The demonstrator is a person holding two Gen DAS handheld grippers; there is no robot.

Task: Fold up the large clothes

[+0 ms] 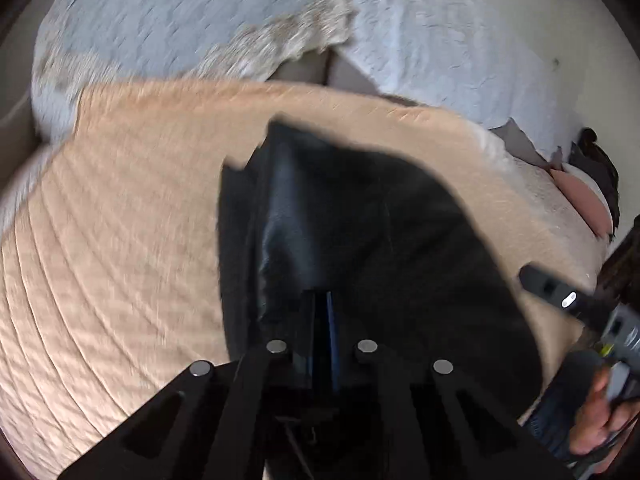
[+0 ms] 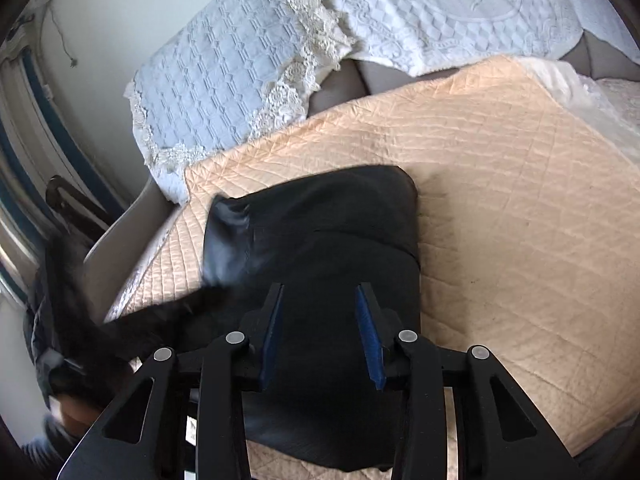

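Your left gripper (image 1: 320, 320) is clenched on a fold of the black, partly glossy garment (image 2: 320, 240) lying on the peach quilted cover (image 2: 500, 200), while your right gripper (image 2: 320, 332) hangs released, jaws straddling the garment.

peach quilt (image 2: 500, 184) on sofa, white lace covers (image 2: 224, 80) behind.

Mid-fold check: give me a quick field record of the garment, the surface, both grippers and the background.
garment: black clothing, partly folded, with a shiny panel at its left edge
surface: peach quilted cover under the garment
left gripper: shut, black fabric around its fingers
right gripper: open above the garment, blue pads apart, nothing pinched
background: white lace-trimmed covers behind the quilt
image quality: left wrist view blurred
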